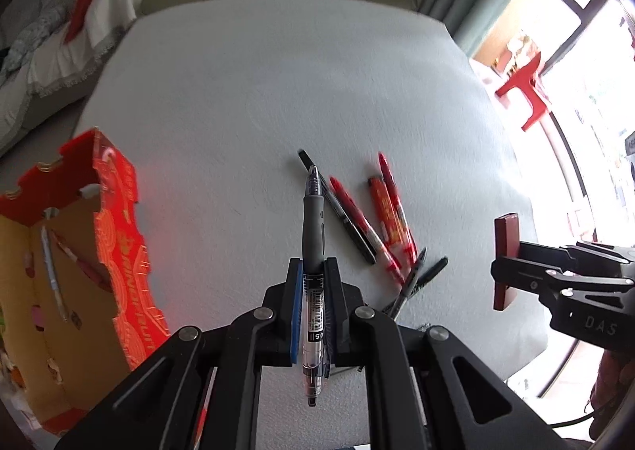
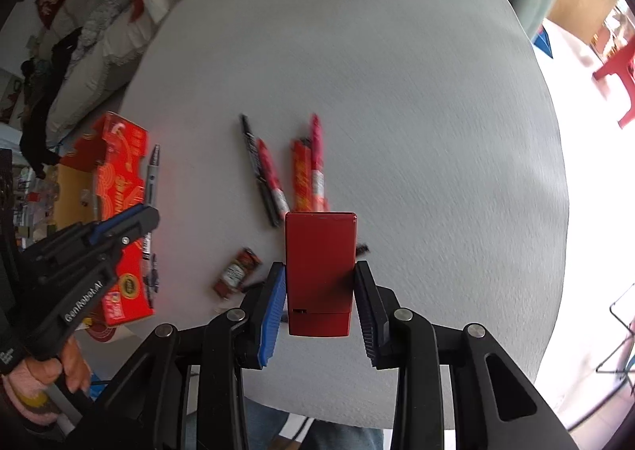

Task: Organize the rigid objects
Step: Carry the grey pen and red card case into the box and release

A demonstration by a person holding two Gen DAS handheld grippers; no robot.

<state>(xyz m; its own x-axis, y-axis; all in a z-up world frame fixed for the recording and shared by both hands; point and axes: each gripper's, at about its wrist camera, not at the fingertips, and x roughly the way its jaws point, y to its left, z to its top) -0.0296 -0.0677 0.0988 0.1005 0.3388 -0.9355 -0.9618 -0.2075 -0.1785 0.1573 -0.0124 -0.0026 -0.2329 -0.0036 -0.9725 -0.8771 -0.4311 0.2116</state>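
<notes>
My left gripper (image 1: 313,271) is shut on a clear gel pen with a grey grip (image 1: 312,235), held above the white table; it also shows in the right wrist view (image 2: 151,180). My right gripper (image 2: 319,275) is shut on a flat red box (image 2: 319,271), also seen in the left wrist view (image 1: 506,263). Several red and black pens (image 1: 373,219) lie in a loose pile mid-table, also in the right wrist view (image 2: 289,172). An open orange cardboard box (image 1: 71,251) at the left holds some pens.
A small dark jar (image 2: 238,271) lies on its side near the table's front. The round white table (image 1: 278,92) has a sofa with cushions (image 1: 59,53) behind it. A red stool (image 1: 524,88) stands at the right by the window.
</notes>
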